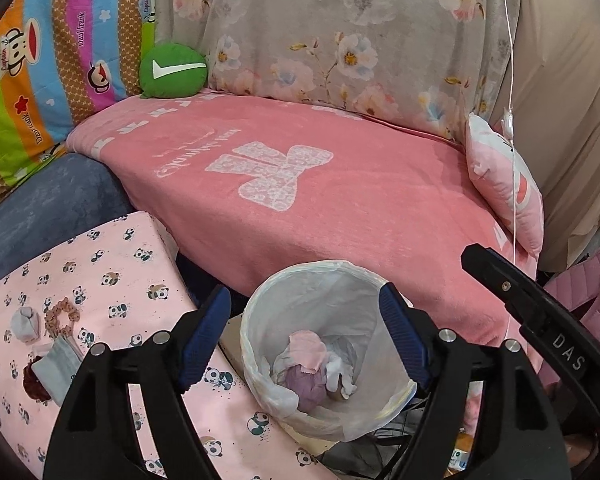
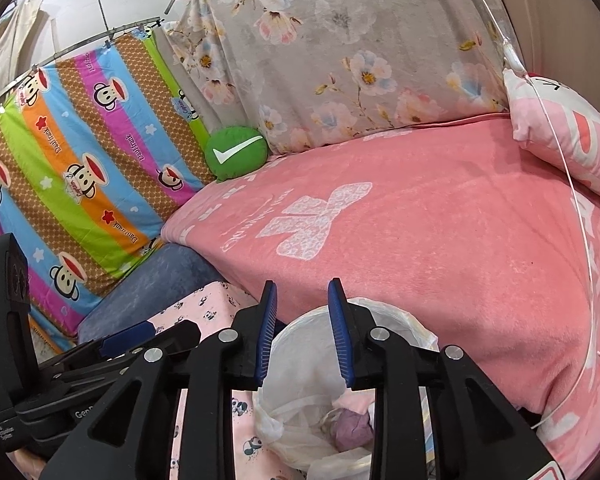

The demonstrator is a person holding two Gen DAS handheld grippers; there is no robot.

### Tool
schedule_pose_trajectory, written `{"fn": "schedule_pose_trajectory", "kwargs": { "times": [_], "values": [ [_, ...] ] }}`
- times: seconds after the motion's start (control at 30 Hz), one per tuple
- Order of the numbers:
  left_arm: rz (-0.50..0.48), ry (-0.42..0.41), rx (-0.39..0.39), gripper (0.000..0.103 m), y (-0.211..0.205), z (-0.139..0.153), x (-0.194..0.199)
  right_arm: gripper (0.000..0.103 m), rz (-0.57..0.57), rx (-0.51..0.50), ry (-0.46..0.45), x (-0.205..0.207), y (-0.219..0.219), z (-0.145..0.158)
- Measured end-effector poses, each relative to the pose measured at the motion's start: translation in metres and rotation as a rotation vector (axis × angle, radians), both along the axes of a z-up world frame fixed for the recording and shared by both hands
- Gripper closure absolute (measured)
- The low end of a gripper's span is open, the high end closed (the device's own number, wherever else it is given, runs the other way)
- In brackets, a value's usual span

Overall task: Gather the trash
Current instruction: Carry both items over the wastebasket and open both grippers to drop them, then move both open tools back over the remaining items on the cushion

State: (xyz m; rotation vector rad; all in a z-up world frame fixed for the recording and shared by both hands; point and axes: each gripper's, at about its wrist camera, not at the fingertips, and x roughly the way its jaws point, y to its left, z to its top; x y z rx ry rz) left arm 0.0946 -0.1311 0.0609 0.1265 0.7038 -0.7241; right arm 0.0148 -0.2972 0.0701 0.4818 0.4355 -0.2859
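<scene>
A white bin lined with a plastic bag [image 1: 260,312] stands on the floor between the pink bed and the panda-print cushion. Crumpled trash lies inside: a pink piece [image 1: 306,350], a purple wad [image 1: 306,386] and white tissue [image 1: 340,372]. My left gripper [image 1: 304,328] hangs open and empty above the bin. My right gripper [image 2: 302,332] is open and empty above the bin's rim [image 2: 396,312]; the purple wad [image 2: 354,426] shows below it. Small items lie on the panda cushion: a grey-white wad [image 1: 26,322], a beige scrunchie [image 1: 62,314] and a grey pouch [image 1: 58,368].
The pink blanket [image 1: 340,200] covers the bed. A green check-mark cushion [image 1: 174,70] sits at the back, a pink pillow [image 1: 504,184] at the right. A thin white cord [image 1: 510,80] hangs down. A blue cushion [image 1: 40,204] lies left. The right gripper's body [image 1: 540,312] shows at right.
</scene>
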Motion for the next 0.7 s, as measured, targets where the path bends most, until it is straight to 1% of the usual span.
{"fn": "schedule_pose_trajectory", "kwargs": {
  "times": [0.4, 0.5, 0.6, 0.7],
  "values": [
    [0.037, -0.014, -0.022, 0.030, 0.022, 0.007, 0.001, 0.074, 0.055, -0.039, 0.008, 0.007, 0.024, 0.008],
    [0.054, -0.008, -0.028, 0.030, 0.030, 0.006, 0.004, 0.068, 0.067, -0.049, 0.006, 0.008, 0.033, 0.010],
    [0.076, 0.000, -0.036, 0.030, 0.041, 0.006, 0.007, 0.067, 0.084, -0.056, 0.010, 0.011, 0.040, 0.010],
    [0.105, 0.010, -0.046, 0.027, 0.054, 0.004, 0.011, 0.065, 0.100, -0.062, 0.015, 0.015, 0.050, 0.010]
  ]
}}
